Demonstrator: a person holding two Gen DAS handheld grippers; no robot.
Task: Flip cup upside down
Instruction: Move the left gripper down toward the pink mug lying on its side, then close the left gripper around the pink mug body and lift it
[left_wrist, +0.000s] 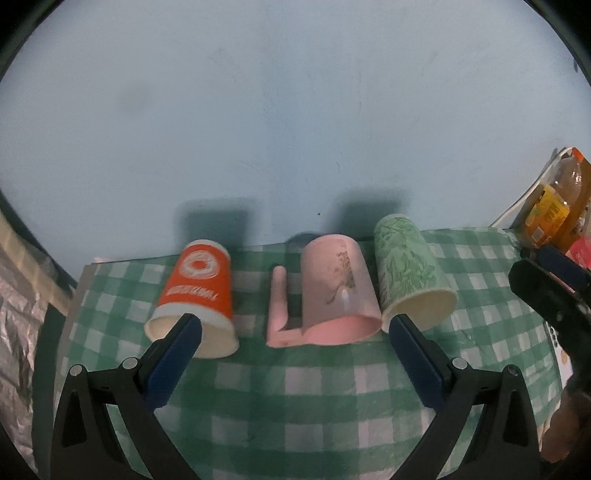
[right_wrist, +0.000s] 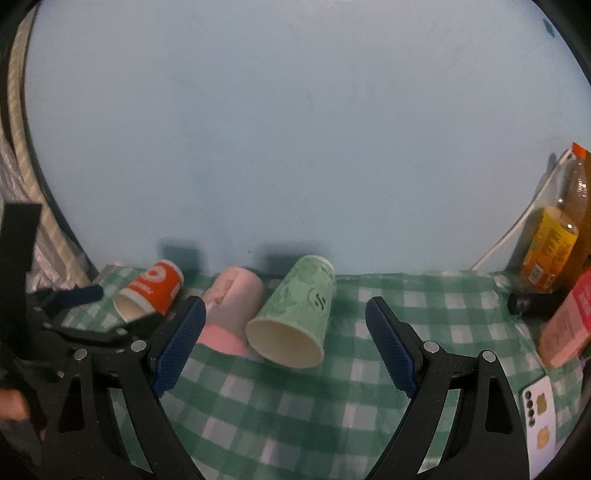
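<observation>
Three cups lie on their sides on a green checked cloth (left_wrist: 295, 387), mouths toward me. An orange paper cup (left_wrist: 195, 291) is on the left, a pink mug (left_wrist: 336, 291) with its handle to the left is in the middle, and a green paper cup (left_wrist: 410, 273) is on the right. My left gripper (left_wrist: 295, 328) is open, just short of the pink mug. My right gripper (right_wrist: 286, 317) is open, with the green cup (right_wrist: 295, 317) just beyond and between its fingertips. The orange cup (right_wrist: 151, 291) and pink mug (right_wrist: 232, 306) lie left of it.
A pale blue wall rises behind the cloth. A juice bottle (right_wrist: 554, 243), a pink carton (right_wrist: 565, 325) and a phone (right_wrist: 539, 417) stand at the right. The right gripper shows in the left wrist view (left_wrist: 546, 288); the left gripper shows in the right wrist view (right_wrist: 74, 314).
</observation>
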